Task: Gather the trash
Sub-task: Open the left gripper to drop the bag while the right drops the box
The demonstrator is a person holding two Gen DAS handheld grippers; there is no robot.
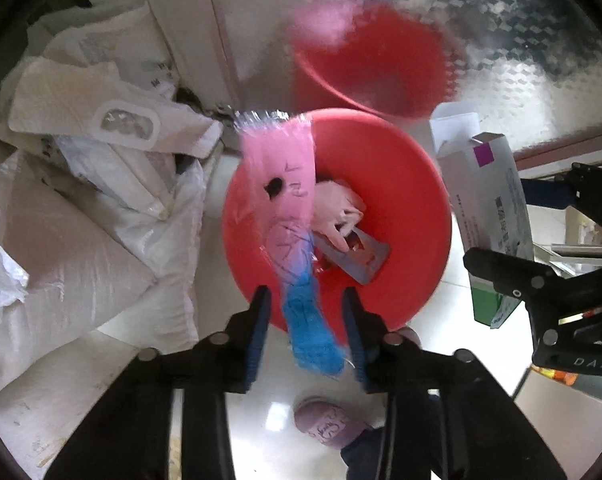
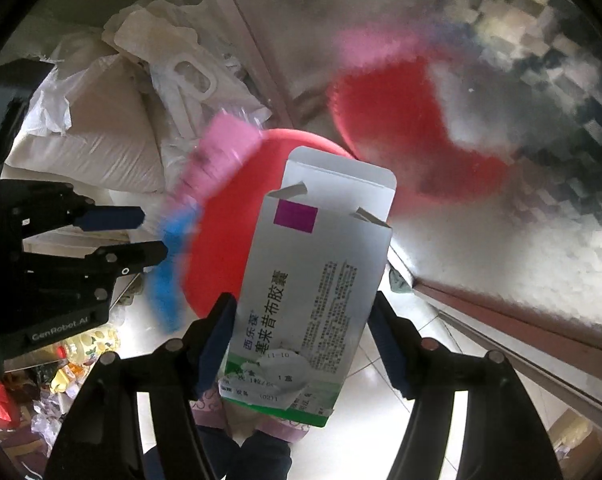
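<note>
— What is the left claw [image 1: 305, 292] doing?

— It is pointing down over the red bin [image 1: 401, 208], and its jaws are standing apart. A pink and blue wrapper [image 1: 279, 184] is hanging lengthwise between them, blurred. I am not seeing either pad pressing on it; a gap is showing on both sides.

— And where is that wrapper sitting against the bin?

— Its pink end is lying across the far rim and its blue end is reaching past the near rim, between the fingers.

— Is anything lying in the bin already?

— A crumpled pale pink piece [image 1: 339, 208] and a flat grey packet [image 1: 361, 256] are resting at the bottom, touching each other.

— What about the right claw [image 2: 303, 298]?

— It is clamping a white medicine box [image 2: 321, 260] with a purple square and a green lower end. The top flap of the box is standing open. One pad is pressing on one long edge and the other is sitting right at the opposite edge. The box is hanging upright, just beside the bin's rim.

— What is surrounding the bin?

— White sacks [image 1: 61, 240] are piling up to one side, and a frosted glass door [image 1: 521, 60] behind is showing a red reflection. The bin is standing on a glossy pale floor [image 1: 261, 400], where a purple slipper [image 1: 329, 424] is showing below the left claw.
</note>
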